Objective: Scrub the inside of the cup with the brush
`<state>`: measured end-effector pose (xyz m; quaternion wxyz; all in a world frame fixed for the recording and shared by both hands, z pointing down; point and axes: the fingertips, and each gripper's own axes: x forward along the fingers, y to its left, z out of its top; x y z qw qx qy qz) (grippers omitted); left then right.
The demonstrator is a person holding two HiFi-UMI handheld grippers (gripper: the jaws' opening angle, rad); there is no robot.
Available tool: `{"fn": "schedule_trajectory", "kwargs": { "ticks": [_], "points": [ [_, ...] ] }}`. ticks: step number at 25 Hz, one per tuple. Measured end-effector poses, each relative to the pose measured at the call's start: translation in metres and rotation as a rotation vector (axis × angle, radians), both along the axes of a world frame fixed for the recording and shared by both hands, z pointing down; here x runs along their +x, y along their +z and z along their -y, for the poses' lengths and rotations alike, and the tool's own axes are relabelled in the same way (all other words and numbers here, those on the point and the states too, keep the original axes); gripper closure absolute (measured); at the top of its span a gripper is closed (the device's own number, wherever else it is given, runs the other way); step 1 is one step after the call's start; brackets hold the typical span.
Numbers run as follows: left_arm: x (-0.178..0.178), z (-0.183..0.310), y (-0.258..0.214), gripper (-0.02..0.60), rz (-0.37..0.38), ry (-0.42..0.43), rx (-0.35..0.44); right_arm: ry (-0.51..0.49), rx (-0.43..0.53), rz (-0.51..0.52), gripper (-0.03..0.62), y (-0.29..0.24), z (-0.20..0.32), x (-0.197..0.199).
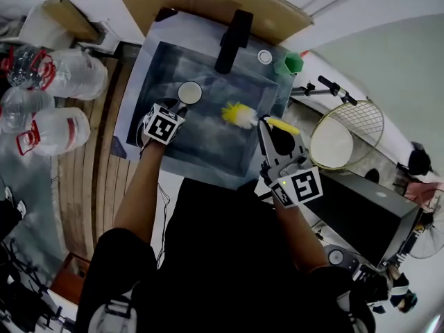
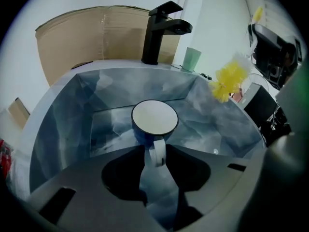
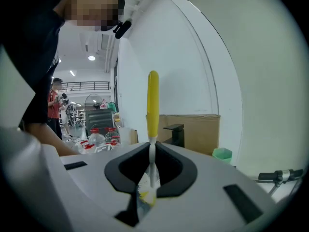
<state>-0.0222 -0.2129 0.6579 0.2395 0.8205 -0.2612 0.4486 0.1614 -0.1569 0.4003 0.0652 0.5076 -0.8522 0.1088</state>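
A blue cup (image 1: 189, 92) with a white inside sits low in the grey sink (image 1: 149, 68), mouth up. In the left gripper view the cup (image 2: 154, 119) is just ahead, and its white handle (image 2: 157, 152) lies between the jaws. My left gripper (image 2: 155, 151) (image 1: 179, 109) is shut on that handle. A brush with yellow bristles (image 1: 239, 114) hangs over the sink to the right of the cup, apart from it. My right gripper (image 1: 262, 125) (image 3: 152, 151) is shut on the brush's thin white stem. The yellow grip (image 3: 153, 105) sticks out past the jaws.
A black faucet (image 1: 232, 40) (image 2: 161, 30) stands at the sink's far rim, with a green cup (image 1: 291, 63) and a round plug (image 1: 264, 57) beside it. Large water bottles (image 1: 62, 71) lie on the floor at left. A round net (image 1: 347, 134) and a black box (image 1: 368, 207) are at right.
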Motion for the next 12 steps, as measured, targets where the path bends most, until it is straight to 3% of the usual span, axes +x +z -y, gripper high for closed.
{"fn": "schedule_trajectory", "kwargs": {
  "ticks": [3,5,12],
  "points": [
    [0.003,-0.001,0.001,0.449,-0.019,0.009,-0.017,0.002,0.005,-0.005,0.551,-0.001,0.006,-0.003],
    [0.005,-0.003,0.001,0.497,-0.02,0.015,-0.022,-0.009,0.013,-0.015,0.551,-0.003,0.012,-0.007],
    [0.005,-0.003,0.001,0.506,-0.051,0.0,-0.021,-0.123,0.062,-0.037,0.551,-0.013,0.035,-0.053]
  ]
}}
